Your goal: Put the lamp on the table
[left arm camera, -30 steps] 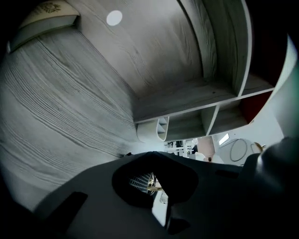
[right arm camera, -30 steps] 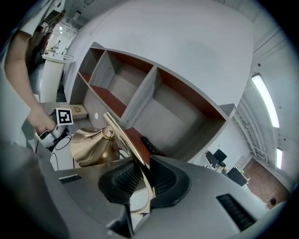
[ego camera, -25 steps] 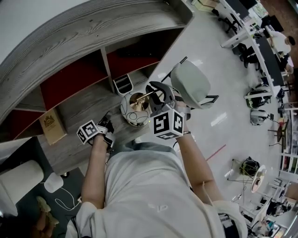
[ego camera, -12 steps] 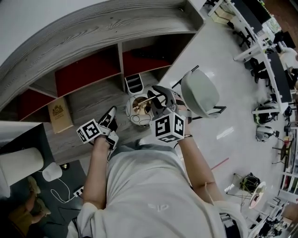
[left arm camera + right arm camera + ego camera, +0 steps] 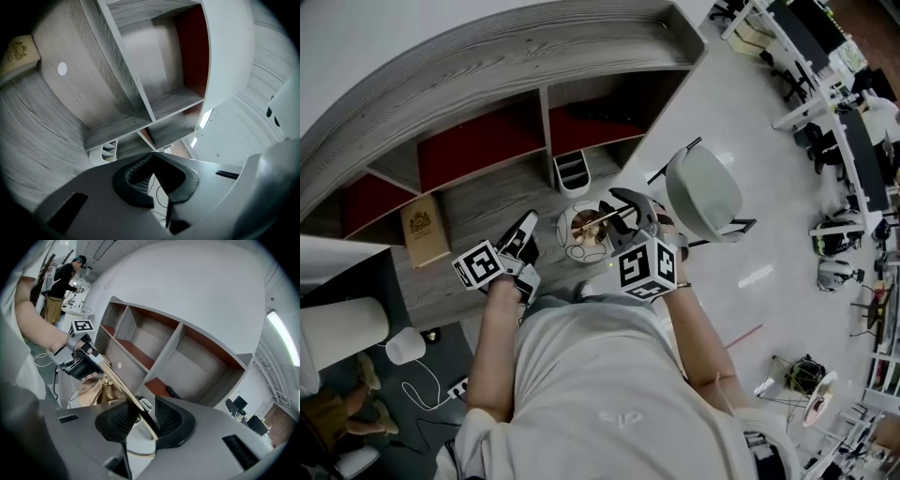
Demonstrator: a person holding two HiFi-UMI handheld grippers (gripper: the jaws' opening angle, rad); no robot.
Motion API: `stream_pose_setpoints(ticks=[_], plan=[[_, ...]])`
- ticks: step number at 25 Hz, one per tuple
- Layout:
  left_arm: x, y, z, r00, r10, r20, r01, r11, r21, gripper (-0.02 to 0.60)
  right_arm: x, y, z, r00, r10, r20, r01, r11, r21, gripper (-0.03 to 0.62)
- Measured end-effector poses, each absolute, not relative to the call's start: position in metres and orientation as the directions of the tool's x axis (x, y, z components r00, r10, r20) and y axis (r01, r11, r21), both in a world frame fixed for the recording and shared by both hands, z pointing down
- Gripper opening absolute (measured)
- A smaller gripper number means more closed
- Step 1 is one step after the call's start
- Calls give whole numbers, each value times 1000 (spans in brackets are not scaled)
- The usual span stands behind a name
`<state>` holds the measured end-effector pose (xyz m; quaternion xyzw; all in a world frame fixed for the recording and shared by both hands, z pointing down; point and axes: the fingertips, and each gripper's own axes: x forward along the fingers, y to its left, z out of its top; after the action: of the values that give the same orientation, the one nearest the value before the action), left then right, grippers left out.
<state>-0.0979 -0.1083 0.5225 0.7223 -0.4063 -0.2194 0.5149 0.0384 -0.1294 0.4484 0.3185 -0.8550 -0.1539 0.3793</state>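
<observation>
The lamp stands on the grey wooden table; it has a round white base, a gold shade and a thin gold arm. My right gripper reaches over the lamp from the right. Its jaws have just been opening, and the gold arm still runs between them without being pinched, so this gripper is open. My left gripper hovers just left of the lamp, shut and empty; in the left gripper view its tips meet in front of the shelf.
A shelf unit with red-backed compartments lines the far side of the table. A tan box and a white file holder sit on the table beside it. A grey chair stands right of the lamp.
The left gripper has lifted up off the table beside the lamp. The right gripper's jaws have spread around the gold arm and it has eased back toward me.
</observation>
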Motion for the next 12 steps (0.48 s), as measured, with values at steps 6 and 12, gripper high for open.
stream_pose_setpoints(ticks=[6,12], plan=[[-88,-110,507,598,-798,79,-343,-165,925,15,46,-116,451,-532,-625,571,-437,780,447,149],[-81,-113,495,616,-786,55,-332,-196,923,15,48,-112,452,-519,-612,597,-432,790,435,149]])
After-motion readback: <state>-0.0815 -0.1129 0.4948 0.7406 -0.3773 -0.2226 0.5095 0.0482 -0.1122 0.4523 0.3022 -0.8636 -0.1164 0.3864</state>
